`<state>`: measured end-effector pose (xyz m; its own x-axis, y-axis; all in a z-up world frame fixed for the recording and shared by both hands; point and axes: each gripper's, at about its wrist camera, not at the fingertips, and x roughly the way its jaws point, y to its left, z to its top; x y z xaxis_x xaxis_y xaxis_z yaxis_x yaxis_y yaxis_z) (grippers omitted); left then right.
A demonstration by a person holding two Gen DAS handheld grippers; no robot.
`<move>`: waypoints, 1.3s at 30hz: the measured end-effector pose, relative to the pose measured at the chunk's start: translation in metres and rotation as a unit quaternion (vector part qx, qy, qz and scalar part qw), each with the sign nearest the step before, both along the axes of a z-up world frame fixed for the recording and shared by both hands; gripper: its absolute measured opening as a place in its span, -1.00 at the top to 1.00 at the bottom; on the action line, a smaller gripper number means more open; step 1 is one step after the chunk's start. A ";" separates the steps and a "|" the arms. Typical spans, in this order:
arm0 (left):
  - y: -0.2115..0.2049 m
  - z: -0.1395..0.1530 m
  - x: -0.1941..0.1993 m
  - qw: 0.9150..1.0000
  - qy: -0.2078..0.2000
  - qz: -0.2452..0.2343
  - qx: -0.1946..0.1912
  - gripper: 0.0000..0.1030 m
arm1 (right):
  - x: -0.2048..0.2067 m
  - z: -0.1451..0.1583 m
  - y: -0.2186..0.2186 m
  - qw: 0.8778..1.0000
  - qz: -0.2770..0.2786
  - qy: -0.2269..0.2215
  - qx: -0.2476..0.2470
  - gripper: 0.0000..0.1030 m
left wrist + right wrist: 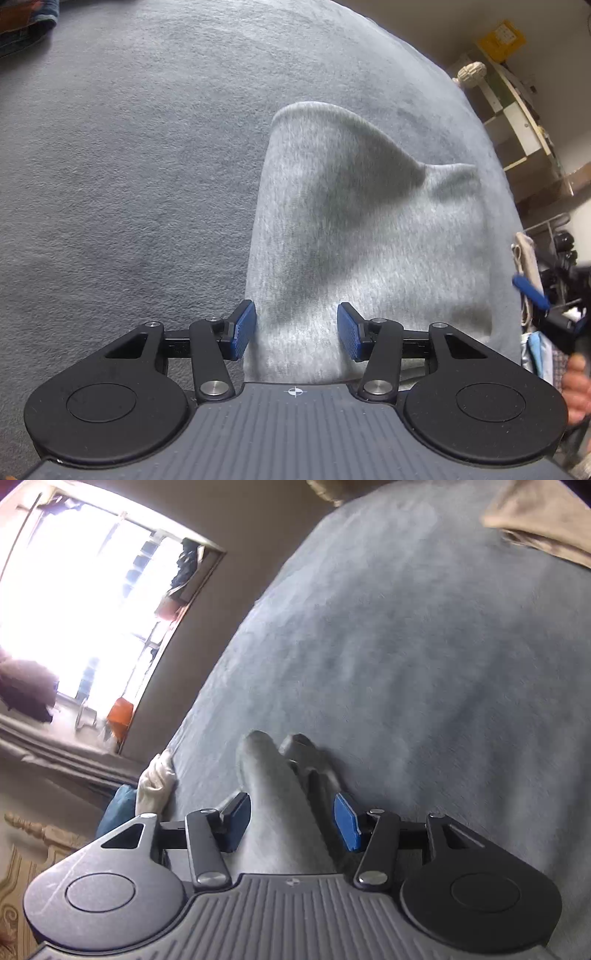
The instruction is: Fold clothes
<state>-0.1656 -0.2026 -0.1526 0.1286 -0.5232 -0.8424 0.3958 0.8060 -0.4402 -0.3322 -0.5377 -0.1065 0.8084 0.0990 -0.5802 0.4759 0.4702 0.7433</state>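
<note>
Lying on the grey bed cover (129, 166), the light grey garment (351, 229) passes between both released grippers. Left gripper (296, 331) view: broad folded cloth. Right gripper (292, 821) view alone: a narrow bunched end (275, 775), and a window (74, 602) beyond the cover.

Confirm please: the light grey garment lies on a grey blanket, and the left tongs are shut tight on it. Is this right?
Not quite. The left tongs are open: in the left wrist view the blue pads stand apart on either side of the light grey garment. It does lie on the grey blanket.
</note>
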 end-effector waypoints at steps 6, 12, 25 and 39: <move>-0.009 -0.009 0.002 1.000 -0.014 -0.007 0.018 0.05 | 0.092 -0.010 0.014 0.991 0.103 0.071 -0.043 0.03; -0.009 -0.014 0.002 1.000 -0.017 0.004 0.021 0.06 | 0.103 0.019 0.034 0.981 0.148 0.014 -0.125 0.82; -0.002 -0.024 0.009 1.000 0.011 0.014 -0.008 0.04 | 0.057 -0.008 -0.019 0.996 0.018 0.073 -0.042 0.19; 0.006 -0.031 0.008 0.999 0.006 -0.003 -0.036 -0.05 | 0.117 -0.011 0.032 0.946 0.154 0.176 -0.223 0.75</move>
